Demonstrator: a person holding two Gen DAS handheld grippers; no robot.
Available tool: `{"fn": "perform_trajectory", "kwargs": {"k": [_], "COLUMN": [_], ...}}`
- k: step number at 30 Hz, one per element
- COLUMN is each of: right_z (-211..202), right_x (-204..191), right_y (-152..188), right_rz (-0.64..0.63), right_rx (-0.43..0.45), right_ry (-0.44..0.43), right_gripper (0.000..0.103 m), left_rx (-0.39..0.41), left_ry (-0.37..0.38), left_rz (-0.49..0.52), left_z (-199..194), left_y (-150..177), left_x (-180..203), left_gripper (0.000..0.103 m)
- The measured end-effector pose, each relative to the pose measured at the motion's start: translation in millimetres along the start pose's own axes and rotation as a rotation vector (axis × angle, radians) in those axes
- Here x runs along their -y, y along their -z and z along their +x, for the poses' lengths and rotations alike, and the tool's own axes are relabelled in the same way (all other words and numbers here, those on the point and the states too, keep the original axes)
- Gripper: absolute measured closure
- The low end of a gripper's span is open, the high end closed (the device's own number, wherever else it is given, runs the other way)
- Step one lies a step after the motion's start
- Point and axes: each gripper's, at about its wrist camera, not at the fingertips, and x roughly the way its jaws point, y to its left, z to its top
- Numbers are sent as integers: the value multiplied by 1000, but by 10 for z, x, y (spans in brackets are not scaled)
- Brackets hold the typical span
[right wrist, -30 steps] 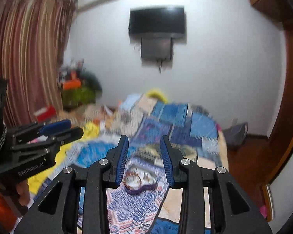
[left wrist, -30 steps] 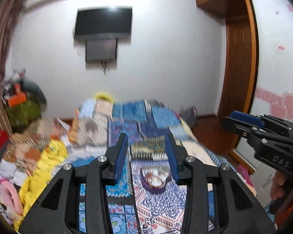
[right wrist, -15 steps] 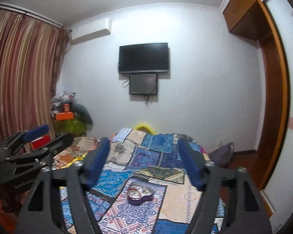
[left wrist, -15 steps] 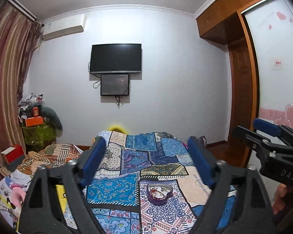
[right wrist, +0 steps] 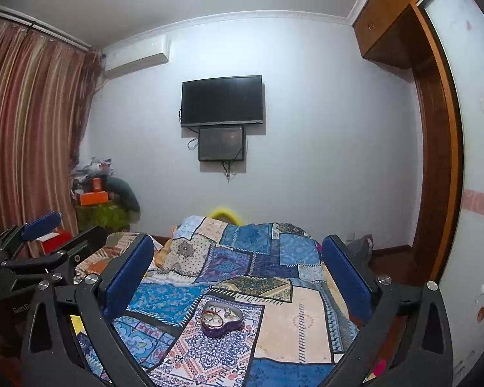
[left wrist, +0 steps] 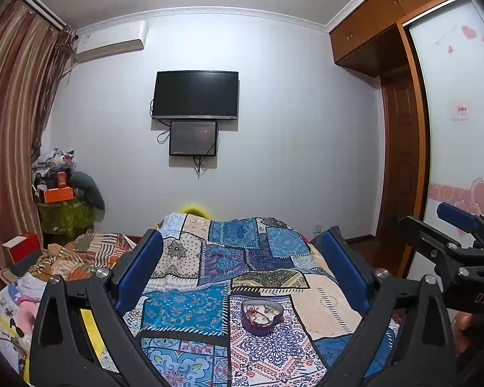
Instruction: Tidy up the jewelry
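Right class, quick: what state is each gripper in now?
Left gripper: jaws opening wide, nothing between them.
Right gripper: jaws opening wide, nothing between them.

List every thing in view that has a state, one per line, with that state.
left gripper: jaws opening, nothing between them
right gripper: jaws opening, nothing between them
heart-shaped dish: uncovered, on the bedspread, jewelry inside
TV: screen dark
small screen: dark
curtain: drawn
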Motion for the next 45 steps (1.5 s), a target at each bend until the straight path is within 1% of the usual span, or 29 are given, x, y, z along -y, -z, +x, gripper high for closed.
{"fn": "perform_trajectory", "kwargs": {"k": [18, 45], "right_z": [12, 17], "right_x": [58, 74], "right_y": [68, 60], "right_rz": [15, 29], "right_rx": [-50, -71], "right_ry": [-6, -12], "right_gripper": [0, 0], "left_rx": [-29, -34], "left_ry": [-8, -4], "left_rz": [-14, -5], "left_z": [76, 101], "left_y": [64, 79], "left_x": [-14, -18], "left_gripper": [3, 2]}}
